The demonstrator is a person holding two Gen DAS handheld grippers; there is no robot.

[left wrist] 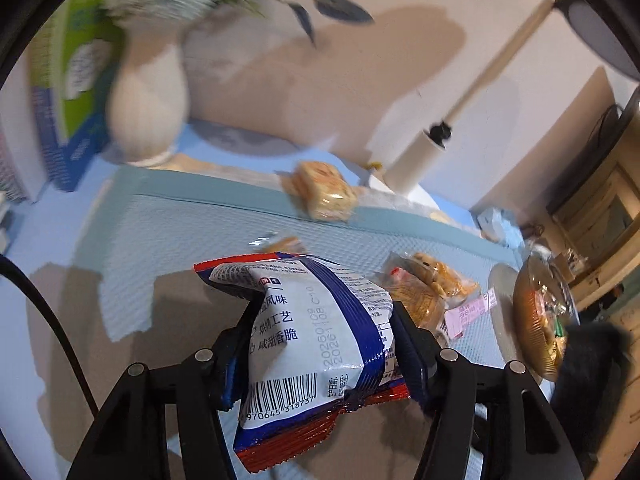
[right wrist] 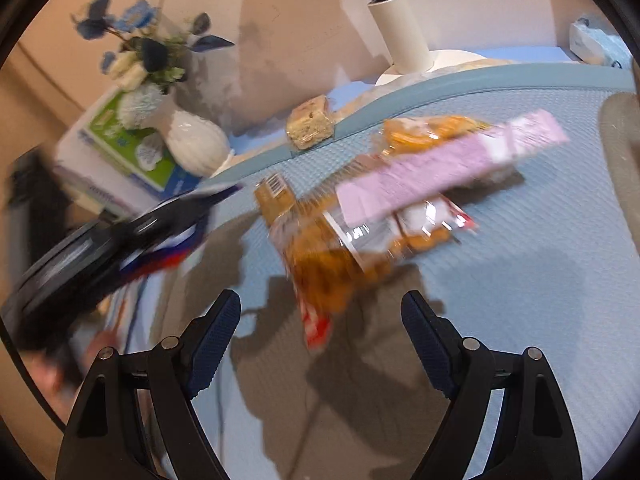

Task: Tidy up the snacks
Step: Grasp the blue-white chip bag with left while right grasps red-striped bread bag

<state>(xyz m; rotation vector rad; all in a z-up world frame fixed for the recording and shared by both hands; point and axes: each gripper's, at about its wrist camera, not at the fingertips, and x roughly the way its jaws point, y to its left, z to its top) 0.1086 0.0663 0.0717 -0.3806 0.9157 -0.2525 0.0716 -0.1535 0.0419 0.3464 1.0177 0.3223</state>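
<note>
My left gripper (left wrist: 322,312) is shut on a white, blue and red snack packet (left wrist: 316,336), held above the blue mat (left wrist: 168,232). Behind it lie clear packs of golden biscuits (left wrist: 424,284), a pink-labelled pack (left wrist: 470,312) and a wrapped cake (left wrist: 324,188) on the mat's far rim. In the right wrist view my right gripper (right wrist: 320,316) stands open above the mat (right wrist: 540,280), just short of the pile of biscuit packs (right wrist: 332,248) with the pink pack (right wrist: 448,164) on top. The left gripper with its packet (right wrist: 168,256) shows blurred at the left. The wrapped cake (right wrist: 310,122) sits beyond.
A white vase with blue flowers (right wrist: 192,136) and a green and blue box (right wrist: 120,148) stand at the back left. A white lamp base (right wrist: 404,44) stands behind the mat. A round container of sweets (left wrist: 540,316) sits at the right.
</note>
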